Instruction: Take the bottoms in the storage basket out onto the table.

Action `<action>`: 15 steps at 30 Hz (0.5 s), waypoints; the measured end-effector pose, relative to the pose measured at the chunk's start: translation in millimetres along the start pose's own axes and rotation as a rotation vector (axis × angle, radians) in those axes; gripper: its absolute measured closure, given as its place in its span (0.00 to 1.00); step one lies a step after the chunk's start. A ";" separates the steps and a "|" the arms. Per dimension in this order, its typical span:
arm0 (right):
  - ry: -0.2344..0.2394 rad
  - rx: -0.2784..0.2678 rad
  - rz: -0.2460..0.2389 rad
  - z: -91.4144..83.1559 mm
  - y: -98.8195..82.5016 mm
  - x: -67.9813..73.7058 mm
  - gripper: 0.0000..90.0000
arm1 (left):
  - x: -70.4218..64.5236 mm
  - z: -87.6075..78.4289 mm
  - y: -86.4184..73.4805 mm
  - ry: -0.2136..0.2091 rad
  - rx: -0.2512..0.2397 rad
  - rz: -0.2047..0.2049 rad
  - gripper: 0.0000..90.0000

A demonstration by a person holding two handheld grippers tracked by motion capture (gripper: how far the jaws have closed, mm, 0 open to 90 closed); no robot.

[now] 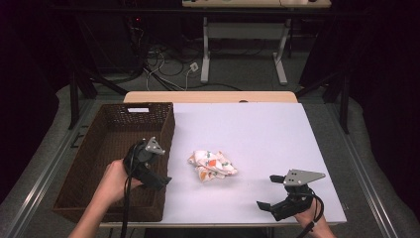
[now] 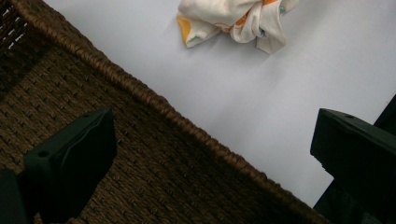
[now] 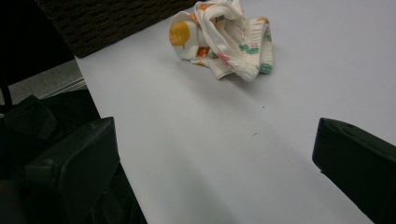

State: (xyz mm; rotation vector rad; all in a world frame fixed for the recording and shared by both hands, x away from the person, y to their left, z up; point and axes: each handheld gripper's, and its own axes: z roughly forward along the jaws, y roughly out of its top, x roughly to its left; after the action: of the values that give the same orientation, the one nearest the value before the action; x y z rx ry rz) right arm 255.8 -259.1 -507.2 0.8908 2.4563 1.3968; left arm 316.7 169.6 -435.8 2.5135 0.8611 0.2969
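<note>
A crumpled white cloth (image 1: pixel 212 165) with orange and green prints lies on the white table (image 1: pixel 257 129), a little right of a brown wicker basket (image 1: pixel 94 163). My left gripper (image 1: pixel 162 171) hovers over the basket's right rim, open and empty. In the left gripper view the rim (image 2: pixel 154 100) runs diagonally between its jaws (image 2: pixel 212 154), with the cloth (image 2: pixel 233 18) farther ahead. My right gripper (image 1: pixel 268 191) is open and empty low over the table's front right part. It faces the cloth (image 3: pixel 224 39) from a distance, between wide jaws (image 3: pixel 212 163).
The basket's inside looks empty, and a white label (image 1: pixel 138 109) sits on its far wall. The table's front edge (image 1: pixel 223 224) runs just below the right gripper. Behind the table, cables (image 1: pixel 168 69) and the legs of another desk (image 1: pixel 205 54) stand on the floor.
</note>
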 end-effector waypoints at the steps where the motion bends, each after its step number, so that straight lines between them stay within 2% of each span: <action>1: 0.000 0.000 0.001 0.0 0.0 0.0 0.00 | 0.3 -0.5 -1.5 0.002 0.002 -0.003 0.01; 15: -0.001 0.001 -0.002 0.3 0.0 -0.2 0.00 | 3.1 -6.2 -20.5 0.018 -0.030 -0.046 0.00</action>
State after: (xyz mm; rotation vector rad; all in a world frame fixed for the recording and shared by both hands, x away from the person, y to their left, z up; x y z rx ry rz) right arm 256.1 -259.0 -507.4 0.8883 2.4564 1.3938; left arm 306.3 188.0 -440.3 2.4633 0.9139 0.3157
